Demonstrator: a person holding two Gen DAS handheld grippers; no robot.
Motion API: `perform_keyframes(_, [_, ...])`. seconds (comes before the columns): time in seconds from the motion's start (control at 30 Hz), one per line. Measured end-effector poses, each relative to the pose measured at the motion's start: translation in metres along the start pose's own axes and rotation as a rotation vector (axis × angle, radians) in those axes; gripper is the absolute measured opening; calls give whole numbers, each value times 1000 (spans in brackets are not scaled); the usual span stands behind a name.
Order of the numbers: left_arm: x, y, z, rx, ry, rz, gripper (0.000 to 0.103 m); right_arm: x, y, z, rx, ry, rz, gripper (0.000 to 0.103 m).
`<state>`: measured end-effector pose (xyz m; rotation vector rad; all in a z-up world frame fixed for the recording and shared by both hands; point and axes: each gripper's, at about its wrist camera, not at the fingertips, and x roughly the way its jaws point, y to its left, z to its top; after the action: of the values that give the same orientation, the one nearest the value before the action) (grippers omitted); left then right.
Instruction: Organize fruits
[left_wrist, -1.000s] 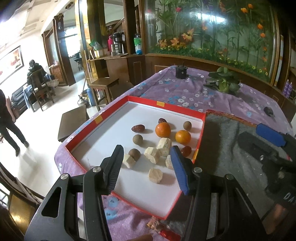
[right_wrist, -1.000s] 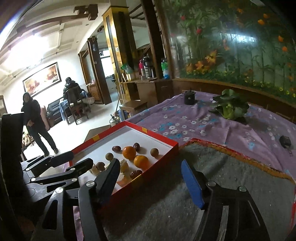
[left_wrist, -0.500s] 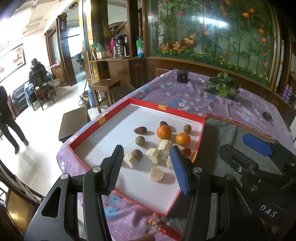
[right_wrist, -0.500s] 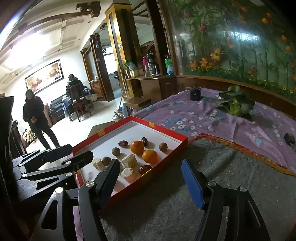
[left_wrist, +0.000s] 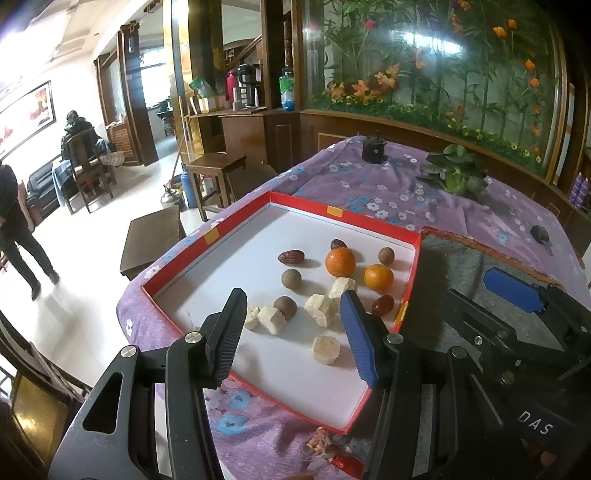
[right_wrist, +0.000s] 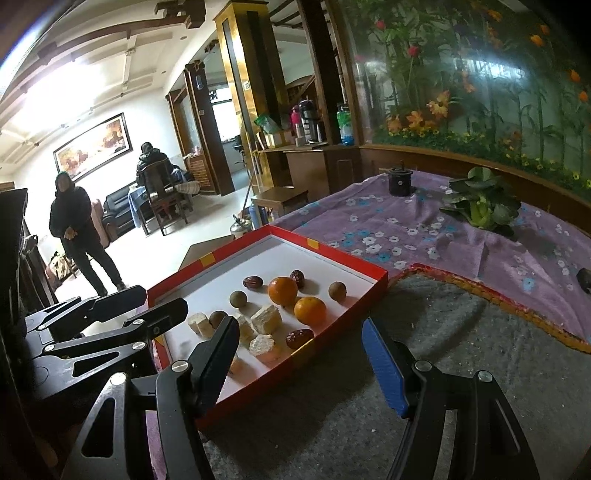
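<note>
The table under its purple cloth carries everything, with a grey mat on my right half. On my left half sits the red tray, white inside, and all the fruit lies loose in its near right part, nothing sorted yet.

Two oranges sit side by side toward the far right, with three small brown round fruits scattered about them. Three dates lie around that cluster; the nearest date is just beside the tray's right wall. Pale chunks are closest to me.

My left gripper hangs over the tray's near edge, jaws spread wide and holding nothing. The chunks lie straight ahead, framed between its fingers, so I judge this hand is nearer. The nearest chunk has no long axis I can make out.

My right gripper is likewise spread and empty, over the mat just beside the tray. From it the fruit lies ahead and to the left, across the wall.
</note>
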<state>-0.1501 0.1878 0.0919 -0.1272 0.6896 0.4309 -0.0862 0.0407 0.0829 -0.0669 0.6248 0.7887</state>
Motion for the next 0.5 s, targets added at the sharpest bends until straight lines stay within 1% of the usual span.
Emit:
perform_keyframes(0.2, [3,5,1,-10,-3,8,53,7,3,2,-11,6,4,67])
perform_keyframes(0.4, [7,13,1,-44,-22,23,53,10,4,3,-9,15,11,67])
perform_keyframes(0.5, [7,13,1,-41,-21,28,53,9,2,2,-5,12,11,67])
